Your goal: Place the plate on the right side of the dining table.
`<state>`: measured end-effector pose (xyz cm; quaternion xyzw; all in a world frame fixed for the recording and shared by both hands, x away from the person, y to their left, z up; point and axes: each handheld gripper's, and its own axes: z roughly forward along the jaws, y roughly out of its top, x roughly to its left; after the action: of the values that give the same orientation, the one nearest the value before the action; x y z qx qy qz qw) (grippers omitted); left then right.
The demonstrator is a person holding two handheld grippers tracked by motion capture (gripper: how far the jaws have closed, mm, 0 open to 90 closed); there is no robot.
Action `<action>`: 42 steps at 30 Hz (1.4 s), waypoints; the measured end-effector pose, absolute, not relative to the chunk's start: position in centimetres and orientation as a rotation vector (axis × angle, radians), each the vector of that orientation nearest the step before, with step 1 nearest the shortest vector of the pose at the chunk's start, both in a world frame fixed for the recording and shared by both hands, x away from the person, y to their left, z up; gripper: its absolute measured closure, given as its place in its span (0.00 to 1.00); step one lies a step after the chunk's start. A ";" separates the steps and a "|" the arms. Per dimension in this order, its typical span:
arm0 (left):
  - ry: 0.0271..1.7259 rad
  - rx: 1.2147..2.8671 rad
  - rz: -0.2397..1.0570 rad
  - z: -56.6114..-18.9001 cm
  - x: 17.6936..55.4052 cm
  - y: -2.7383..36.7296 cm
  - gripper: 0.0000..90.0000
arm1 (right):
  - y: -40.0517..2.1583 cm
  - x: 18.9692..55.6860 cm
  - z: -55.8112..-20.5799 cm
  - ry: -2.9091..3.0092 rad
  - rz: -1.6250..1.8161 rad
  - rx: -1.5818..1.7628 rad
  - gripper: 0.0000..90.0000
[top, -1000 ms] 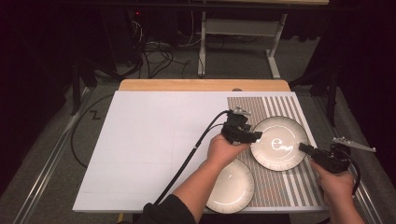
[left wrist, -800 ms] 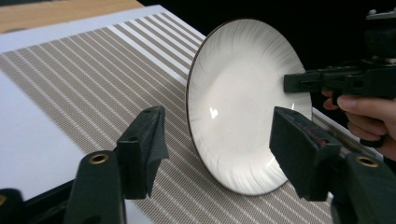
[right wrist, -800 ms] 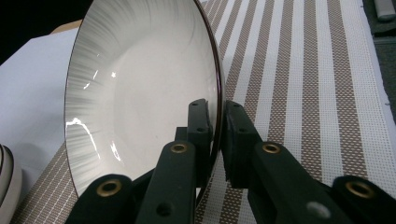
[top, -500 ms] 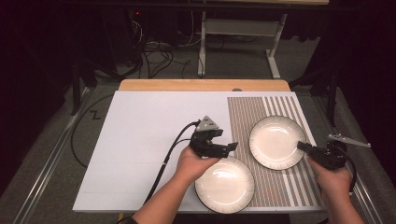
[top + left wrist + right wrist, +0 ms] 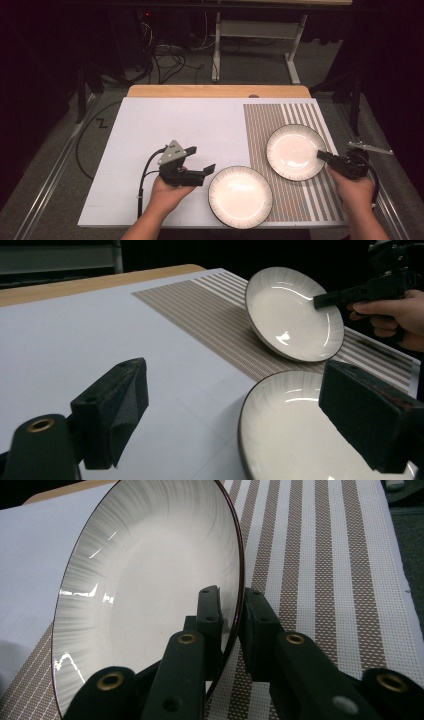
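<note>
Plates sit on the counter (image 5: 165, 120), both round, glossy white, dark-rimmed with fine grey ribbing. My right claw (image 5: 324, 155), at the right edge of the high view, pinches the rim of the far plate (image 5: 295, 151), which lies on the woven striped mat (image 5: 260, 130); my right hand (image 5: 356, 187) reaches in from the lower right. My left claw (image 5: 200, 160), lower centre, has just been opening and now gapes wide with nothing between its jaws, just left of the near plate (image 5: 240, 196); my left hand (image 5: 167, 192) grips it from below, level.

One plate (image 5: 240, 196) lies on the mat (image 5: 260, 120), apparently left of the other plate (image 5: 295, 151).
</note>
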<state>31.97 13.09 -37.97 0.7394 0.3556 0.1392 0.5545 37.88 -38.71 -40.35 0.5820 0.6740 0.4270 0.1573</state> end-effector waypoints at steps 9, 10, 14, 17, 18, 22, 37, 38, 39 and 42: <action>0.910 1.692 0.411 -39.4 31.0 17.3 0.04 | -38.7 38.1 -40.5 1.919 1.198 1.701 0.90; 0.913 1.688 0.426 -39.5 31.0 17.6 0.03 | -38.7 38.2 -40.6 1.918 1.196 1.701 0.90; 0.926 1.690 0.462 -40.0 31.1 18.2 0.00 | -38.7 38.3 -40.7 1.919 1.186 1.714 0.90; 0.931 1.682 0.463 -40.1 31.0 18.6 0.00 | -38.8 38.5 -40.8 1.920 1.181 1.732 0.89; 0.937 1.667 0.463 -40.1 31.0 18.6 0.00 | -38.8 38.5 -40.8 1.920 1.179 1.738 0.89; 0.928 1.673 0.461 -40.0 30.9 18.7 0.00 | -38.9 38.8 -41.0 1.919 1.170 1.756 0.89; 0.929 1.685 0.444 -40.3 31.1 18.7 0.00 | -38.9 39.2 -41.8 1.892 1.073 1.796 0.88; 0.931 1.680 0.442 -40.4 31.1 18.6 0.00 | -38.8 39.2 -41.8 1.895 1.062 1.784 0.88; 0.931 1.680 0.442 -40.4 31.0 18.6 0.00 | -38.7 39.2 -41.8 1.892 1.058 1.779 0.86; 0.929 1.677 0.444 -40.5 31.0 18.6 0.00 | -38.7 38.9 -41.5 1.893 1.059 1.744 0.79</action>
<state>30.98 18.59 -40.46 0.7097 0.3930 0.1878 0.5537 38.89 -38.65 -41.55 0.6165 0.6693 0.3745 0.1781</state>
